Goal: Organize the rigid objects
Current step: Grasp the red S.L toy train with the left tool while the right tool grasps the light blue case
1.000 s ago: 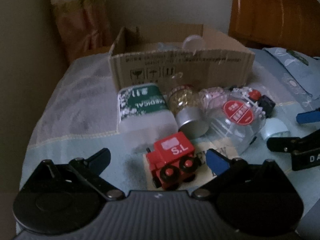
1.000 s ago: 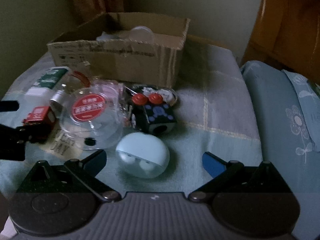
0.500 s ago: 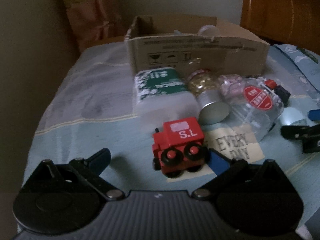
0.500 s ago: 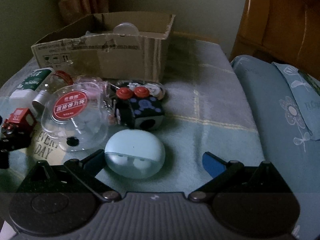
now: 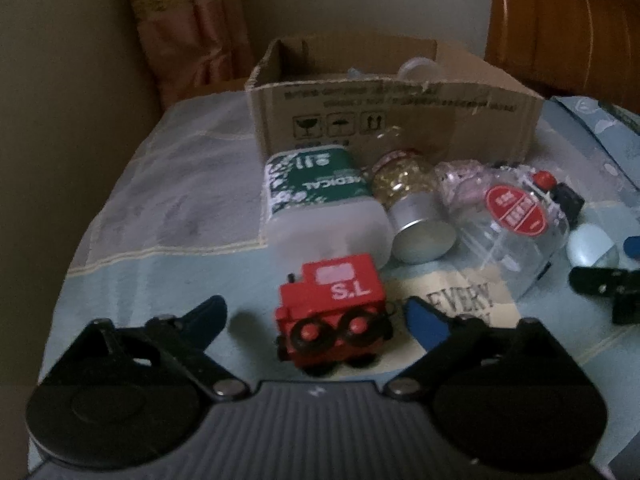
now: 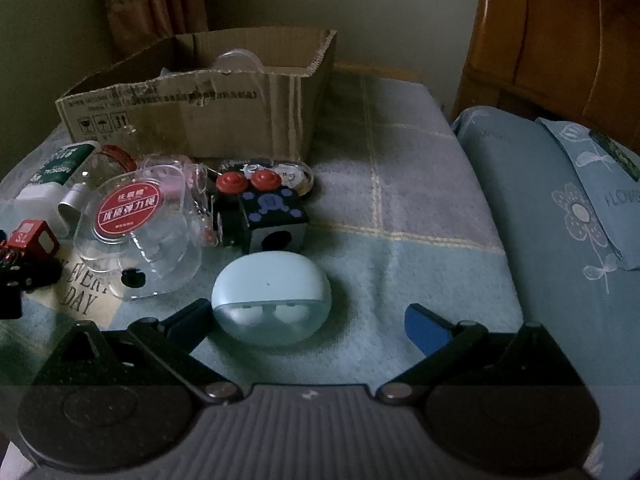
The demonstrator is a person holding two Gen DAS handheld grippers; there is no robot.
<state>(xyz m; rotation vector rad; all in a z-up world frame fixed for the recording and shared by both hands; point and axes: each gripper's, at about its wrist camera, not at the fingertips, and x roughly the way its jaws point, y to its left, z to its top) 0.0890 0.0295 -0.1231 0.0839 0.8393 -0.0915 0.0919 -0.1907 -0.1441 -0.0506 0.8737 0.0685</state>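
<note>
Red toy train (image 5: 334,316) between closing left claw (image 5: 316,316), untouched, right claw (image 6: 308,318) spread around earbud case (image 6: 271,296)

Box (image 5: 400,120) contents mostly hidden behind front wall. Print on box blurred, unreadable. Card (image 5: 460,304) text partly covered by jar (image 5: 516,236). Train (image 6: 30,246) cut by left edge.

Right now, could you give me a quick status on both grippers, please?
Left gripper closing around red toy train, not yet gripping. Right gripper open at blue earbud case. Nothing blocking.
</note>
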